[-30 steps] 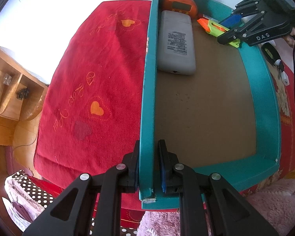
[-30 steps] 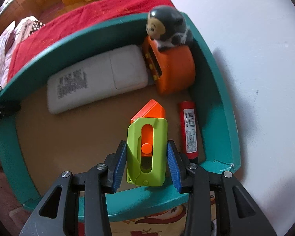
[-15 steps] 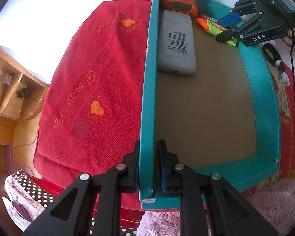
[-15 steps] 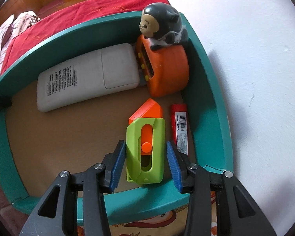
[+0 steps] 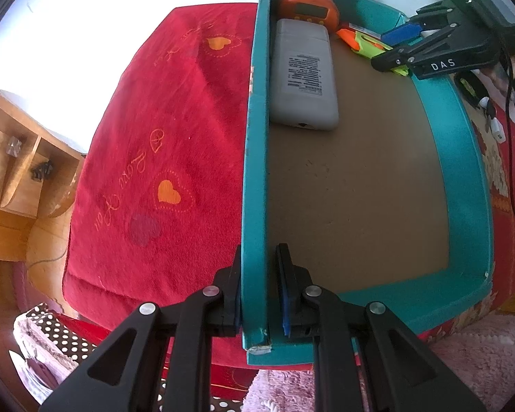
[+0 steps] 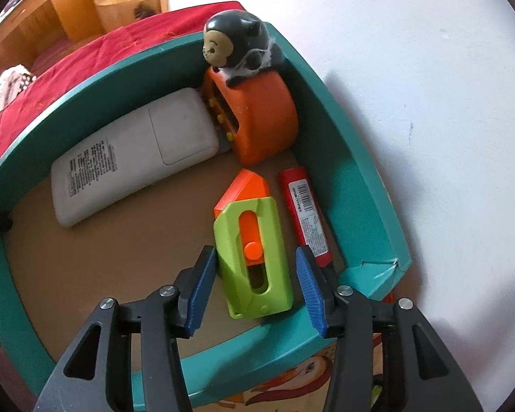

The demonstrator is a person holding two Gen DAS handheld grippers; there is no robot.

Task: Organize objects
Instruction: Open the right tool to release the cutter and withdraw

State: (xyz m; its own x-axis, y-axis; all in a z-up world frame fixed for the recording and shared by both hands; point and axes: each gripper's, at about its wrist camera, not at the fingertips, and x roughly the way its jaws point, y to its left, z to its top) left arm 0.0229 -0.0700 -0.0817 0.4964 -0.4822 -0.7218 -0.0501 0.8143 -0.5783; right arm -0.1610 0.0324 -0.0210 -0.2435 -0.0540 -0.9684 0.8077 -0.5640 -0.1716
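A teal box (image 5: 255, 137) with a brown floor sits on a red cloth. My left gripper (image 5: 259, 254) is shut on its near left wall. In the far right corner my right gripper (image 6: 254, 254) points down, its jaws opening. A green and orange toy cutter (image 6: 278, 240) lies on the box floor between the blue pads (image 6: 199, 292), which no longer press on it. From the left wrist view the right gripper (image 5: 395, 48) hangs over the cutter (image 5: 367, 43). Also in the box (image 6: 86, 92) are a grey remote (image 6: 134, 151), an orange monkey clock (image 6: 261, 113) and a red marker (image 6: 305, 213).
The red cloth (image 5: 154, 137) spreads left of the box. A wooden shelf unit (image 5: 13, 158) stands at far left. Keys and a black cable (image 5: 491, 116) lie right of the box. A pink rug (image 5: 463, 360) and a polka-dot bag (image 5: 58, 336) are below.
The right gripper's jaws have widened and let go of the green cutter, which now rests on the box floor. The right gripper shifted slightly and rolled. The left gripper has not moved.
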